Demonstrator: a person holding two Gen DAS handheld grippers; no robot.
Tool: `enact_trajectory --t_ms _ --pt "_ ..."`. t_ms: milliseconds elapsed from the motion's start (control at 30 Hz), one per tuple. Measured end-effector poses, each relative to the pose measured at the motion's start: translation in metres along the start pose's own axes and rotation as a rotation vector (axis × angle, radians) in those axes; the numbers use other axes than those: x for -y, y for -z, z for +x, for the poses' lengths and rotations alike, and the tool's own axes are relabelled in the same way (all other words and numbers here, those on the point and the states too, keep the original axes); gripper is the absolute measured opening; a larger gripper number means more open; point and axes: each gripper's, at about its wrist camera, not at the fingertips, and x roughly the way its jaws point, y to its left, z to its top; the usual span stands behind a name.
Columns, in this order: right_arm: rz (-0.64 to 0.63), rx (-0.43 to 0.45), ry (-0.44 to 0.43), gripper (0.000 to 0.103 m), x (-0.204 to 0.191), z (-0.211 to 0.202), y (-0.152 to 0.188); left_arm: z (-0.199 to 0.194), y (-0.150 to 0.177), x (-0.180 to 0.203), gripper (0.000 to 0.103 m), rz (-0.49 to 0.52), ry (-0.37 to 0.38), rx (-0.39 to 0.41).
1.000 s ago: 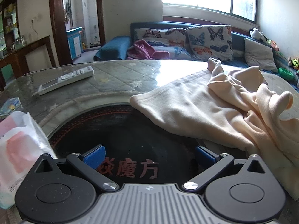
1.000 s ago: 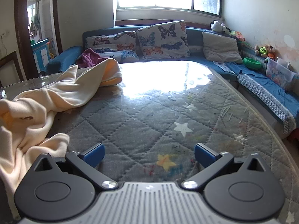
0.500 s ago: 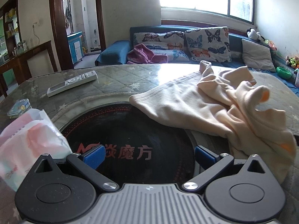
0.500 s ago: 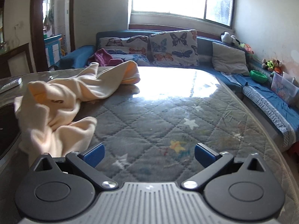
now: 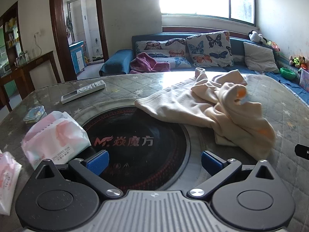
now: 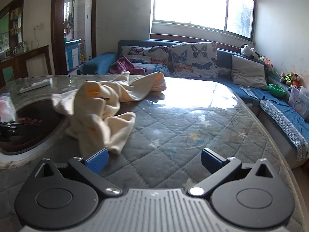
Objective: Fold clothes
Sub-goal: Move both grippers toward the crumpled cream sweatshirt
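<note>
Both grippers sit low over the desk, a quilted grey star-print surface under a glossy clear cover.

Left gripper: fingers spread wide, nothing between the blue pads. It sits over the round black cooktop panel set into the desk, red lettering showing on it.

Right gripper: fingers also spread wide, holding nothing. The left blue pad is just beside the near hem of the garment; contact cannot be told.

Cream garment: lies crumpled in a loose heap on the desk, unfolded. One flat edge overlaps the far right rim of the cooktop panel; the bunched part rises in folds with small orange patches showing. From the right wrist view the garment is ahead and to the left of the right gripper, one part trailing away toward the far side of the desk.

Other items on the desk, left of the cooktop panel: a soft tissue pack in pink and white wrap touching the panel's edge, a white remote control farther back, a small flat box near it.

Background: blue sofa with butterfly cushions, a purple cloth on the seat, bright window behind.
</note>
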Motion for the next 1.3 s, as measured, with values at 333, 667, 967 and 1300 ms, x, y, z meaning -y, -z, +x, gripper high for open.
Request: enact_trajectory --t_ms 333,667,967,1300 --pt "-0.01 -0.009 -0.024 0.103 -0.017 -0.04 0.016 -0.031 0.017 0.006 0.103 0.014 0.025 -0.006" --pt "-0.037 0.008 -0.039 0.103 -0.028 -0.069 0.029 -0.059 0.029 0.012 0.103 0.026 0.045 0.005" --pt "-0.047 0.007 -0.079 0.103 -0.032 -0.088 0.037 -0.08 0.038 0.015 0.103 0.044 0.043 0.007" --pt "-0.115 0.025 -0.085 0.103 -0.041 -0.107 0.039 -0.093 0.026 0.014 0.103 0.078 0.081 0.02"
